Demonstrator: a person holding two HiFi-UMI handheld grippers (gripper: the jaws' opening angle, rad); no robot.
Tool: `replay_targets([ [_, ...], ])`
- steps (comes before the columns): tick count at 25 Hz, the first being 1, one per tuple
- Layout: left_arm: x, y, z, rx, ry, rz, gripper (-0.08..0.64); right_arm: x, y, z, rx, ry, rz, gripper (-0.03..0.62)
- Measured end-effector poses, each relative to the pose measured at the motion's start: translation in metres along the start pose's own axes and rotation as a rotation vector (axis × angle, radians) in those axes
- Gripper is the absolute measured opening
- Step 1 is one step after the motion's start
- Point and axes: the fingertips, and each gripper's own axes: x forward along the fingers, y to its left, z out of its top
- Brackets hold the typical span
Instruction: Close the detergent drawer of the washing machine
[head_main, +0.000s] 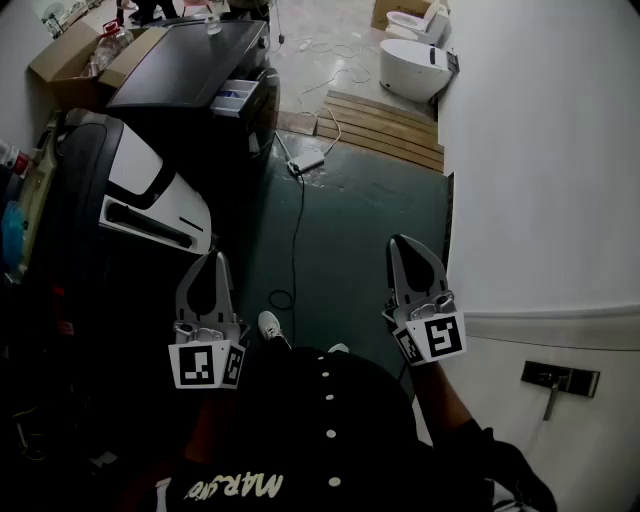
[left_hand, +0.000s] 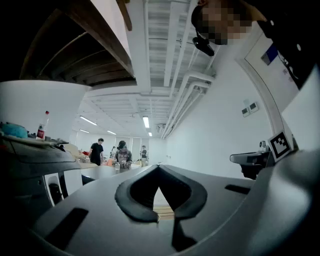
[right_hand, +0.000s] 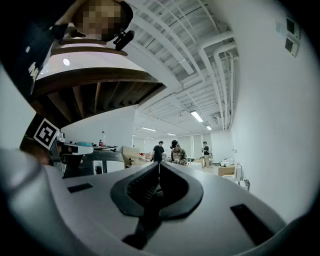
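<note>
The black washing machine (head_main: 190, 60) stands at the far upper left of the head view. Its detergent drawer (head_main: 238, 97) sticks out open from the front, showing pale compartments. Both grippers are held level, close to my body and far from the machine. The left gripper (head_main: 217, 258) is shut with its tips meeting and nothing between them, as the left gripper view (left_hand: 159, 166) also shows. The right gripper (head_main: 398, 243) is shut and empty too, its jaws closed to a point in the right gripper view (right_hand: 159, 163).
A black-and-white appliance (head_main: 150, 200) lies between me and the machine. A cable (head_main: 298, 200) and an adapter (head_main: 307, 163) run over the dark floor. Wooden planks (head_main: 385, 125) and white toilets (head_main: 415, 65) sit beyond. A white wall (head_main: 540, 150) borders the right. Several people (right_hand: 175, 152) stand far off.
</note>
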Motion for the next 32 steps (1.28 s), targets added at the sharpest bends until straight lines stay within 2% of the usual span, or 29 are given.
replay_targets([
  [10,-0.002,0.002,-0.009,0.009,0.012,-0.004,0.008,0.001,0.004,0.001,0.011,-0.007,0.009,0.031],
  [16,0.000,0.003,-0.012,0.010,0.020,-0.016,0.008,0.003,0.016,0.003,0.058,-0.047,0.081,0.034],
  [20,0.003,0.005,-0.013,0.020,0.023,-0.030,0.008,0.008,0.020,0.002,0.049,-0.041,0.072,0.037],
  [21,0.004,0.006,-0.013,0.023,0.023,-0.035,0.008,0.011,0.021,0.002,0.044,-0.038,0.066,0.093],
  [22,0.005,0.007,-0.013,0.026,0.023,-0.040,0.008,0.013,0.022,0.001,0.036,-0.030,0.062,0.214],
  [23,0.006,0.009,-0.013,0.027,0.023,-0.044,0.008,0.016,0.024,0.001,0.025,-0.023,0.059,0.258],
  [32,0.020,0.043,-0.014,0.017,0.017,-0.102,0.008,0.051,0.050,-0.003,0.004,-0.011,0.026,0.244],
])
